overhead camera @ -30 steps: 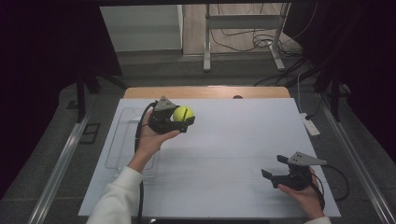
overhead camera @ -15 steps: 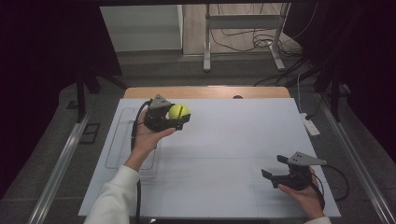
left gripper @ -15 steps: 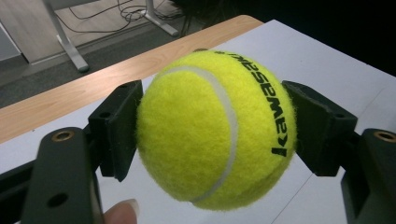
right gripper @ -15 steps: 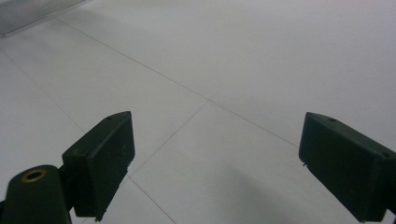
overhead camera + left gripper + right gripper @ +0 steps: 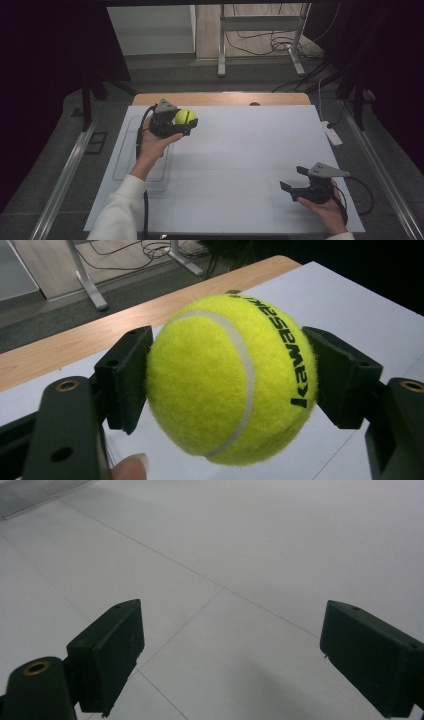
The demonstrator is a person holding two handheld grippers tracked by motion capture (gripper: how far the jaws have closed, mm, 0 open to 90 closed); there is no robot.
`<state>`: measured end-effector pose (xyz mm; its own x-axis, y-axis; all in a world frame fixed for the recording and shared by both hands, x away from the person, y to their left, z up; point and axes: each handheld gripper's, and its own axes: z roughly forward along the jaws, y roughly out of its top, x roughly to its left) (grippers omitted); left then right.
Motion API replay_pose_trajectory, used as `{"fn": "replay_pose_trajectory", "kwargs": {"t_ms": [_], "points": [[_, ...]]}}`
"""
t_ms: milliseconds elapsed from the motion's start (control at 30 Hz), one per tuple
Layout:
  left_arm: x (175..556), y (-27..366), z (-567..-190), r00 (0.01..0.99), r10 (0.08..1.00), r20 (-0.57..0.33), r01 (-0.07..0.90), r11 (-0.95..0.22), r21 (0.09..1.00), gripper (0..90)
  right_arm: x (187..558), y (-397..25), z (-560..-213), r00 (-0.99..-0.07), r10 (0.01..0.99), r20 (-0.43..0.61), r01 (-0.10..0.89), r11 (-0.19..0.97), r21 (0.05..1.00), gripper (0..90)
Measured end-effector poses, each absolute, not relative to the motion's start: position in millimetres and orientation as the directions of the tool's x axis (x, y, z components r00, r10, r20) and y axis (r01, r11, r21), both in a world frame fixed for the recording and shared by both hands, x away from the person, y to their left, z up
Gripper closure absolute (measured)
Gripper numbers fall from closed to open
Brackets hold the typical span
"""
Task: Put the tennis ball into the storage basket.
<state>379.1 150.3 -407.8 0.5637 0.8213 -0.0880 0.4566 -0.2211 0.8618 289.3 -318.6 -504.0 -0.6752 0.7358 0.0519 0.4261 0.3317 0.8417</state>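
A yellow tennis ball [image 5: 185,117] is held between the jaws of the left gripper [image 5: 176,122], clamped from both sides. In the left gripper view the ball [image 5: 231,377] is seen pressed against both black pads [image 5: 125,375], with its white seam curving down the front and black lettering running along the side nearest the right-hand jaw. A fingertip [image 5: 129,468] is glimpsed just below the ball, beside the left-hand jaw. The ball is carried clear of the white table sheet [image 5: 250,150], with the wooden table edge [image 5: 220,98] lying beyond the jaws.

A clear shallow tray [image 5: 125,160] is noted on the sheet, below and behind the left gripper, under the forearm in its white sleeve [image 5: 120,215].

The right gripper [image 5: 295,186] is held low at the near right part of the sheet, well apart from the left gripper and the ball. Its jaws are spread wide with nothing between them; in the right gripper view, bare white sheet [image 5: 240,580] with faint grid lines is seen past the two pads [image 5: 112,645]. A grey three-cornered plate [image 5: 327,171] is seen on top of it, and a cable [image 5: 362,192] trails off behind it.
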Motion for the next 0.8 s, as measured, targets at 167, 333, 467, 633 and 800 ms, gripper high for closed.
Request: {"fn": "replay_pose_trajectory", "kwargs": {"t_ms": [167, 333, 467, 633, 800], "points": [[380.7, 153.8, -407.7, 0.554, 0.828, -0.087, 0.46, -0.218, 0.861, 26.0, 289.5, -318.6, -504.2, -0.675, 0.736, 0.053, 0.427, 0.331, 0.842, 10.5], [382.8, 156.5, -408.9, 0.545, 0.834, -0.085, 0.467, -0.217, 0.857, 26.0, 289.5, -318.6, -504.2, -0.675, 0.736, 0.052, 0.426, 0.331, 0.842, 10.5], [384.0, 159.1, -409.3, 0.536, 0.84, -0.088, 0.471, -0.21, 0.857, 25.9, 289.4, -318.8, -504.1, -0.675, 0.736, 0.052, 0.426, 0.331, 0.842, 10.5], [385.6, 164.2, -409.5, 0.522, 0.848, -0.088, 0.476, -0.204, 0.856, 25.9, 289.5, -318.6, -504.2, -0.675, 0.736, 0.052, 0.426, 0.331, 0.842, 10.6], [387.5, 168.7, -409.2, 0.513, 0.853, -0.091, 0.482, -0.199, 0.853, 25.9, 289.5, -318.5, -504.2, -0.674, 0.737, 0.052, 0.426, 0.331, 0.842, 10.5]]}}
